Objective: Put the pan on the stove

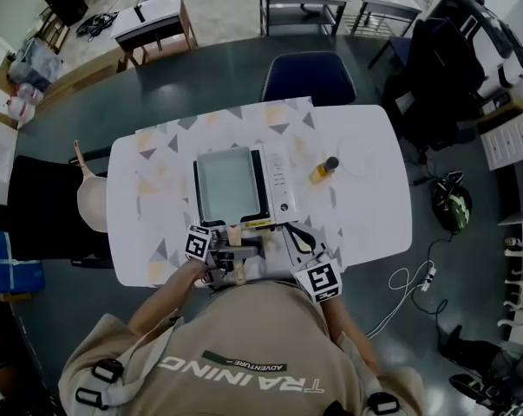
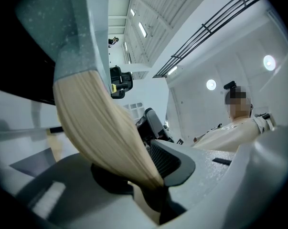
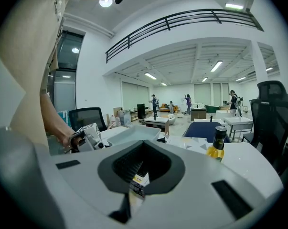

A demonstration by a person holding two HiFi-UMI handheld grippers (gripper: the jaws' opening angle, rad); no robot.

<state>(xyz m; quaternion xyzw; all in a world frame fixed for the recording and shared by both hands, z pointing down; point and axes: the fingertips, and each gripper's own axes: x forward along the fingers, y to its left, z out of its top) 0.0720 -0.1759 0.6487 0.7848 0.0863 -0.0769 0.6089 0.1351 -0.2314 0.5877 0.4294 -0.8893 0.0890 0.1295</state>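
Beige shirt shoulders point(image 1: 244, 354) fill the bottom of the head view, with both arms reaching forward to the near edge of the white table point(image 1: 374, 206). At that edge the left gripper point(image 1: 231, 251) has its jaws clamped on the pale wooden handle point(image 1: 233, 235) of the pan point(image 1: 226, 185); the left gripper view shows the handle point(image 2: 101, 128) pinched between the dark pads. Just to its right, the right gripper point(image 1: 297, 235) has its jaws together and empty. Beyond them the square grey pan lies over the white stove point(image 1: 283, 189), whose control strip shows along the pan's right side. Whether the pan rests on the stove cannot be told. Farther right stands a small yellow bottle point(image 1: 324, 169) with a dark cap. A blue chair point(image 1: 309, 76) sits at the table's far side.
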